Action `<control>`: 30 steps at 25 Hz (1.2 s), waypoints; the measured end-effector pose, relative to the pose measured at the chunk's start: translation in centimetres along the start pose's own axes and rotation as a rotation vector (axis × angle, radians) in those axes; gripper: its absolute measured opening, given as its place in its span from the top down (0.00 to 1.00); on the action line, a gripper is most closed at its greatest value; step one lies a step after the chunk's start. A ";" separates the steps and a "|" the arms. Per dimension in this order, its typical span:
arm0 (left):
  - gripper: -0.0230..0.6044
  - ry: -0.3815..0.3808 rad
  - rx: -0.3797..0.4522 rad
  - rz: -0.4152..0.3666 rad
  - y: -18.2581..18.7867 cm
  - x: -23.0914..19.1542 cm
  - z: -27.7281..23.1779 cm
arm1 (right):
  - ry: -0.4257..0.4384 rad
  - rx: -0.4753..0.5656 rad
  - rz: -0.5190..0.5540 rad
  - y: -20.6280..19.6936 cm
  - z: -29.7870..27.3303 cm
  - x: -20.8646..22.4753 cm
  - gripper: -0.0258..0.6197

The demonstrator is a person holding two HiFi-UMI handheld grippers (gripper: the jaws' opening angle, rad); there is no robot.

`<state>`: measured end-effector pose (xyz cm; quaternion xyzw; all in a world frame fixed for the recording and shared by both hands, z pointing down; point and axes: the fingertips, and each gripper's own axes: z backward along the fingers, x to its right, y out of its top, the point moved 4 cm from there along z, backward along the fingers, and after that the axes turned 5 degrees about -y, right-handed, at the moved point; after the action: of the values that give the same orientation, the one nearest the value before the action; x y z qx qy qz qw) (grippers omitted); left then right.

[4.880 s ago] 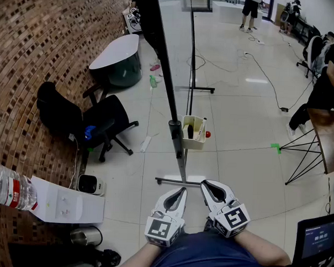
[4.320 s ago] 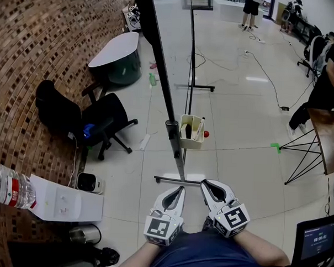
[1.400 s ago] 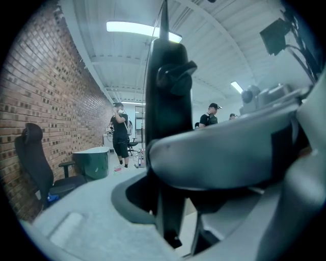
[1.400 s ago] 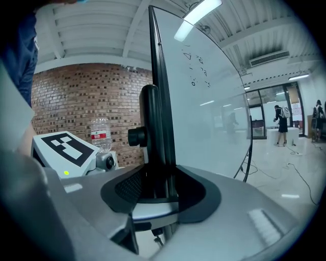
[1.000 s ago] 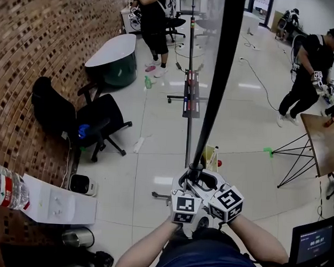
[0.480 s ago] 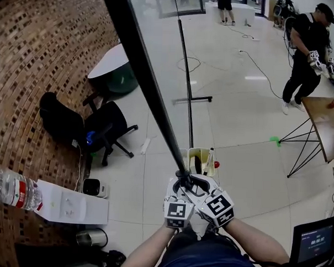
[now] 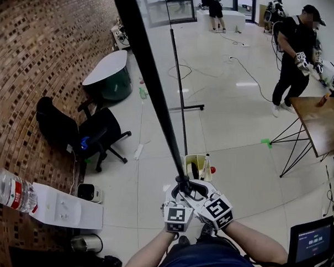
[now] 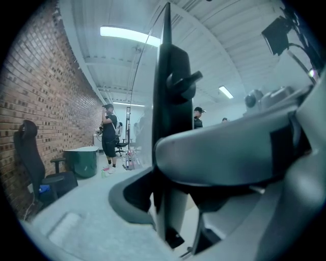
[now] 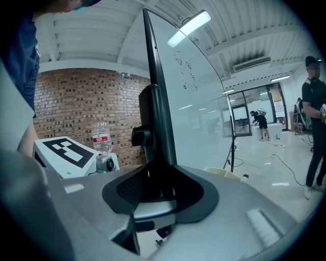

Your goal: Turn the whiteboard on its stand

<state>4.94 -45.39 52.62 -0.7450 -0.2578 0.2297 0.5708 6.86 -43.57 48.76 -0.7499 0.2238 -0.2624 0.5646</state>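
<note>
**Whiteboard (image 7: 150, 79) held edge-on by its near side frame, both grippers locked on.**
The left gripper (image 7: 177, 187) and the right gripper (image 7: 196, 187) are clamped on the dark frame by the pivot knob (image 9: 140, 136), probably so that two-sided leverage is gained for the swing. A pale bin (image 7: 199, 166) is seen on the floor just beyond the grippers. A black office chair (image 7: 98, 135) is parked to the left, perhaps within the sweep, and a person (image 7: 291, 63) is standing well apart on the right.

Glossy whiteboard (image 9: 196, 107); rough brick wall (image 7: 43, 47); polished flr (image 7: 233, 133).
</note>
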 end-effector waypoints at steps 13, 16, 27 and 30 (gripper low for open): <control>0.63 -0.068 0.053 -0.003 -1.4 4.6 3.7 | -0.107 0.020 0.008 -0.8 5.4 -3.6 0.71; 0.63 -0.080 0.031 -0.008 -0.9 5.5 5.2 | -0.117 0.019 -0.003 -1.2 6.4 -4.5 0.71; 0.63 -0.083 0.044 0.008 -2.3 6.5 9.6 | -0.119 0.028 0.008 -2.6 8.0 -8.8 0.72; 0.64 -0.077 0.034 -0.002 -2.7 7.2 10.6 | -0.107 0.036 -0.003 -3.0 8.7 -9.6 0.72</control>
<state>3.33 -32.44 52.27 -0.7255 -0.2761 0.2619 0.5735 5.32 -30.39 48.32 -0.7530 0.1875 -0.2268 0.5886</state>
